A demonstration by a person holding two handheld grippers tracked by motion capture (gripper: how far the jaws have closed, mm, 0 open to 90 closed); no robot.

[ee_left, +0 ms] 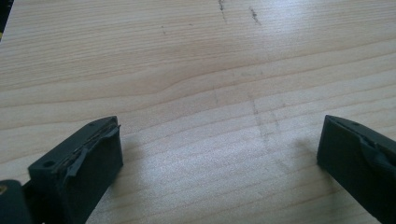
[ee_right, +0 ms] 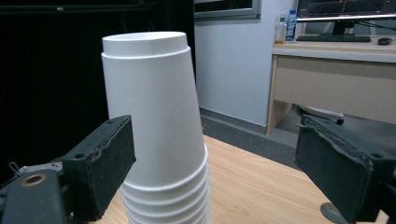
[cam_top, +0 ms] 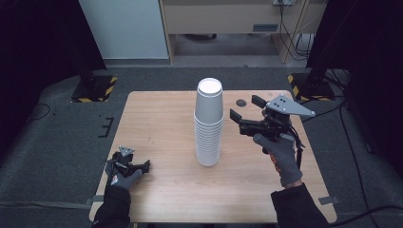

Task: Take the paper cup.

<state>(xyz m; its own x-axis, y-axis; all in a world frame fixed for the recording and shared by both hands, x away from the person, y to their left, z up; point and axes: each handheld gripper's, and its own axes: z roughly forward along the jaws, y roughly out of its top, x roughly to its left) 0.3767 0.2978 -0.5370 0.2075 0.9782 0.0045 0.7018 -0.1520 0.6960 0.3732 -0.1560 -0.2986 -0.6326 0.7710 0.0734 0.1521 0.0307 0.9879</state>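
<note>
One tall stack of inverted white paper cups (cam_top: 209, 123) is approached by the right gripper (cam_top: 245, 109), jaws wide; the top cup should be centred before closing. The left gripper (cam_top: 142, 166) rests wide-jawed on the wooden bench (cam_top: 161, 123).

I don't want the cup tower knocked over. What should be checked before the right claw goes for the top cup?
1. Right claw open: ok, jaws spread wide.
2. Aimed at the top cup: ok, the cup sits between the jaws in the right claw view.
3. Contact with the cup: not yet, gaps show on both sides.
4. Stack of white paper cups upright: ok.
5. Left claw clear of the stack: ok, open near the table edge.
</note>
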